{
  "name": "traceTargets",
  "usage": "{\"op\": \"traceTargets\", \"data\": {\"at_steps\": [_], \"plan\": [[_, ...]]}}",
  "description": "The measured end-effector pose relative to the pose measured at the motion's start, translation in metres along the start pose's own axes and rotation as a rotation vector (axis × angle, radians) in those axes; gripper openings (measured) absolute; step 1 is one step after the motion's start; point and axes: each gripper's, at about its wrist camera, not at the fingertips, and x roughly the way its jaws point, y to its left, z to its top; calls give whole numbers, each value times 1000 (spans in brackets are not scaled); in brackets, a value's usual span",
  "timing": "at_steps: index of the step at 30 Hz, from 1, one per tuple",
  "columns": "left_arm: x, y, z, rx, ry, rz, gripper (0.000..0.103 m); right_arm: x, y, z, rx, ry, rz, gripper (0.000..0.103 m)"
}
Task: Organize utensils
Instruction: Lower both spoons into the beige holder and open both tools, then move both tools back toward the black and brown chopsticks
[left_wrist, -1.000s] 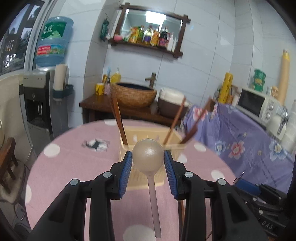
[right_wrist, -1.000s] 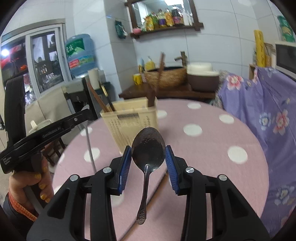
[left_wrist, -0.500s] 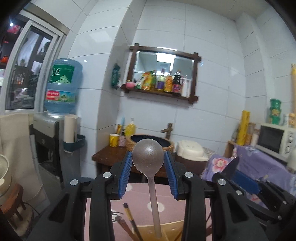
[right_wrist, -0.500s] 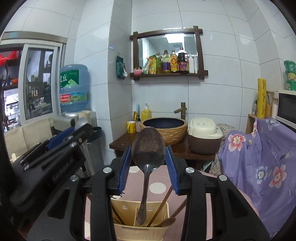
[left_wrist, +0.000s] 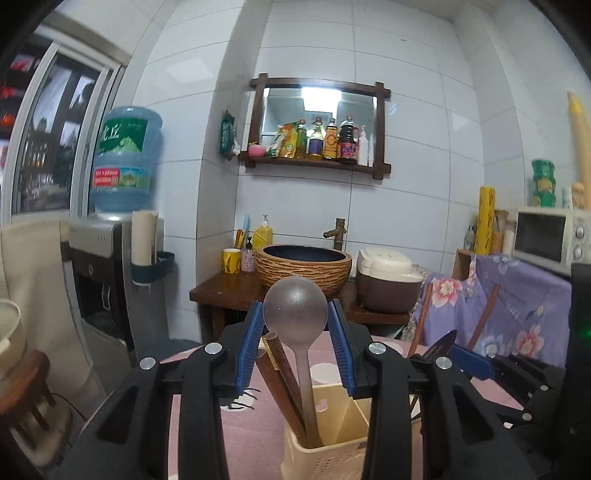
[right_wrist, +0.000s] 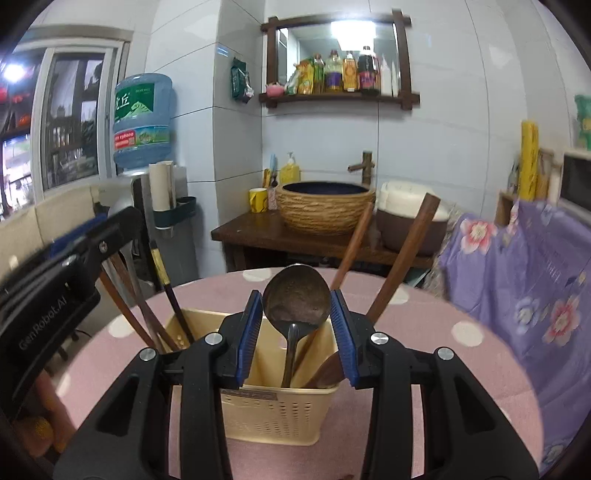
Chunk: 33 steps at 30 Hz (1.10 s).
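My left gripper (left_wrist: 295, 314) is shut on a grey plastic spoon (left_wrist: 295, 304), bowl up, its handle reaching down into the left compartment of the cream utensil holder (left_wrist: 328, 458) beside brown chopsticks (left_wrist: 280, 373). My right gripper (right_wrist: 296, 306) is shut on a metal spoon (right_wrist: 296, 297), bowl up, its handle down inside the right side of the holder (right_wrist: 280, 417). Wooden utensils (right_wrist: 402, 258) lean out of the holder. The left gripper body shows at the left of the right wrist view (right_wrist: 55, 277).
The holder stands on a round table with a pink polka-dot cloth (right_wrist: 443, 332). Behind are a wooden stand with a woven basin (left_wrist: 303, 267), a rice cooker (left_wrist: 388, 280), a water dispenser (left_wrist: 110, 258) and a purple floral cloth (right_wrist: 524, 266).
Both grippers swung from level above the holder to lowering the spoons handle-first. The spoon handles are now inside the holder's compartments. Both stay shut on their spoons.
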Motion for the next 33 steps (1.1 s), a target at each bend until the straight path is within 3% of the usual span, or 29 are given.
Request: {"op": "traceTargets", "data": {"at_steps": [4,6,9,11,14,16,17,19,23,27,30,33], "plan": [[5,1,6,2,33,-10,37,-2,4,-4,-17,0,9,42],[6,2,10,-7,47,-19,37,-3,4,-3,-23,0,11,58],[1,1,12,12,46,-15,46,-12,4,-2,-43,-20,0,63],[-9,5,15,0,24,-8,55,-21,4,-2,-44,-35,-2,64],[-29,16,15,-44,20,-5,58,-44,-2,-6,-31,-56,1,67],[-45,21,9,-57,41,-13,61,-63,-9,-14,-21,-64,4,72],[-52,21,4,-53,53,-21,62,-74,-12,-21,-17,-64,-2,79],[-67,20,-14,-29,94,-34,62,-88,-19,-37,-10,-45,-29,80],[-82,18,-66,-3,230,-35,62,-94,-34,-86,17,127,-81,80],[-84,21,-111,-68,382,-46,62,-84,-45,-146,86,352,-94,80],[-87,19,-133,-62,438,-38,62,-81,-44,-174,110,440,-106,80],[-90,18,-145,-68,467,-37,62,-84,-42,-186,138,473,-95,80]]}}
